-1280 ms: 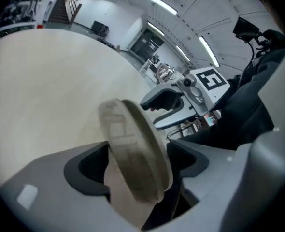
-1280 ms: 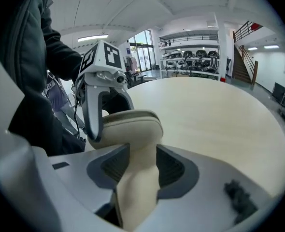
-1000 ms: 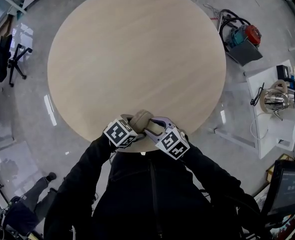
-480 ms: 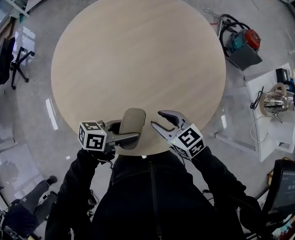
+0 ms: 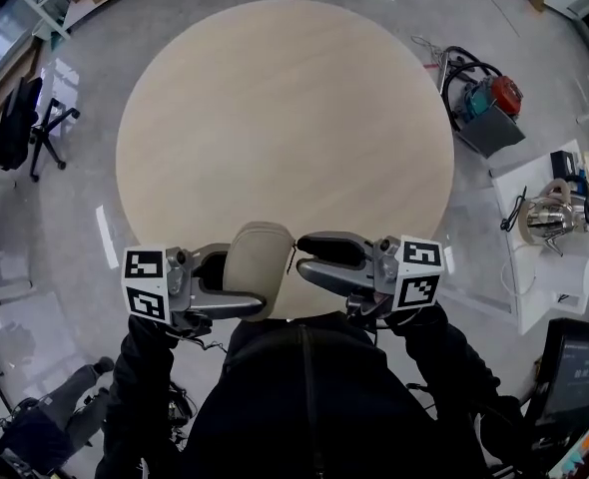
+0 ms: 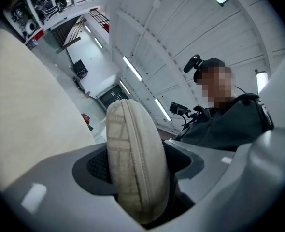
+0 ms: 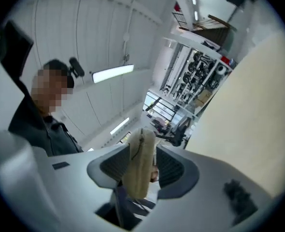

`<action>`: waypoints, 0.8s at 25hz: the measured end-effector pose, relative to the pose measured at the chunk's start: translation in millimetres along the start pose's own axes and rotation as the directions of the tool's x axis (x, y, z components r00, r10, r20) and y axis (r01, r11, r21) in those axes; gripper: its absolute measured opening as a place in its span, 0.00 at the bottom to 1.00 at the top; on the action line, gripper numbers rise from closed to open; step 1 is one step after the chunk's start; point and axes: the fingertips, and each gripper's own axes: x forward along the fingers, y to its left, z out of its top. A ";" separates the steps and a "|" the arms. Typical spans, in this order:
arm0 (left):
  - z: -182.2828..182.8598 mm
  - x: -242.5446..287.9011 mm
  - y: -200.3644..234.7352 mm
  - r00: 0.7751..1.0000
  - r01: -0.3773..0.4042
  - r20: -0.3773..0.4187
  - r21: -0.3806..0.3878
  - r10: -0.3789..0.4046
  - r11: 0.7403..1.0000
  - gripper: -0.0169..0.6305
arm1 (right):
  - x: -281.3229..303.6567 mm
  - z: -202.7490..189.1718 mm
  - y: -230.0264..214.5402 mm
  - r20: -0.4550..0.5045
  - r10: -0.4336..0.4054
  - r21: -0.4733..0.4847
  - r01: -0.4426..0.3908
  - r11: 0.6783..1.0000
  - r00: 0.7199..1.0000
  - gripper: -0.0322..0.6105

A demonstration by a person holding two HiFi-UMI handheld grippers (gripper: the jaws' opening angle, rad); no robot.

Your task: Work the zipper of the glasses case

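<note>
Our left gripper [image 5: 247, 282] is clamped on the glasses case [image 5: 260, 255]. In the left gripper view the case [image 6: 133, 144] fills the gap between the jaws, which stand fairly wide because the case is fat. Its zipper [image 6: 143, 178] runs down the edge that faces the camera.

Our right gripper [image 5: 299, 255] comes in from the right, pointing straight at the left one. Its jaws are apart, with the right end of the case between them. In the right gripper view the case [image 7: 140, 163] sits against one pad with a bit of a gap at the other, so it isn't squeezing anything. A thin dark pull cord [image 7: 137, 146] hangs along that end.

From the head view, the case sits over the near edge of the round wooden table [image 5: 285, 118], right in front of us. We can't tell if it's touching the tabletop. Black sleeves [image 5: 140, 367] run back from both grippers.

Further out there's an office chair [image 5: 15, 118] on the floor at far left. A red and teal machine [image 5: 486, 76] is at far right, and a metal kettle [image 5: 546, 203] sits on a white side table [image 5: 534, 267] on the right. There's also a screen [image 5: 579, 372] at near right.
</note>
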 end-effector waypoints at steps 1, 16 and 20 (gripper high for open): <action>1.7 -1.1 -2.9 1.000 -0.002 -0.010 0.019 0.002 1.000 0.51 | 1.6 3.8 5.3 0.017 0.026 0.049 -0.027 0.998 1.000 0.32; -9.2 1.7 -18.7 0.998 0.013 -0.064 0.057 -0.009 0.998 0.51 | 6.7 -7.0 21.8 -0.030 -0.012 0.039 0.013 0.999 0.999 0.08; -13.0 2.9 -18.3 0.997 -0.004 -0.080 0.055 0.008 0.999 0.51 | 6.6 -8.4 22.9 -0.063 -0.076 -0.051 0.073 0.996 0.995 0.07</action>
